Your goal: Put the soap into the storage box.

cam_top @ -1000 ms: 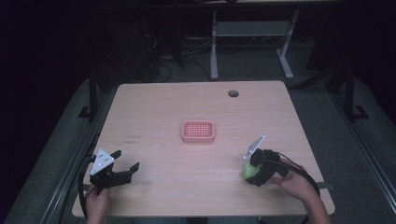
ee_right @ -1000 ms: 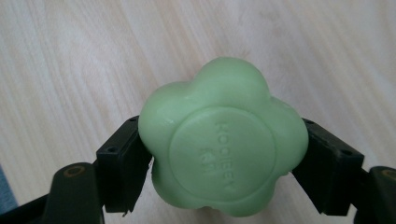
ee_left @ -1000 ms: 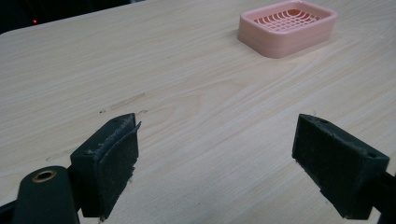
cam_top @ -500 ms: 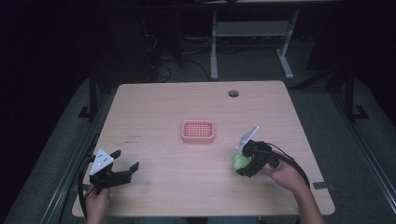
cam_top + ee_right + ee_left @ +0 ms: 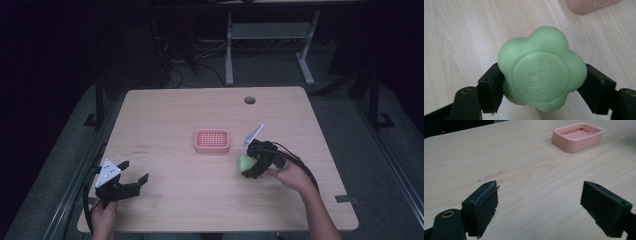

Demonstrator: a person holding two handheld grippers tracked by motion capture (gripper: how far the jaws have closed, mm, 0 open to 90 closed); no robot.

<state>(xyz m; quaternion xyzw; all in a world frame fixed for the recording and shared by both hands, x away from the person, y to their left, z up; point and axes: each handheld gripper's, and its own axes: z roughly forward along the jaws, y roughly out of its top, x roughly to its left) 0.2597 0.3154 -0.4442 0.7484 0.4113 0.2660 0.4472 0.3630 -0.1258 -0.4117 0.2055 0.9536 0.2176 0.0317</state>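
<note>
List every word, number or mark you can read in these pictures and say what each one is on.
"KOOIBEY", or close to it: raised letters embossed on the round face of the green flower-shaped soap, held between the jaws of the right gripper; some letters are soft, so the spelling is uncertain.
Two smaller embossed characters beside that word: too faint to read.
No text shows on the pink soap dish, the table or the left gripper.

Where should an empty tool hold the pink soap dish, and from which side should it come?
Probably from above, across the short width of the pink soap dish, with one jaw on each long outer wall. It lies flat on the table and its walls look straight and low, so they give parallel faces. The slatted top offers little to pinch. The open left tool is free.
</note>
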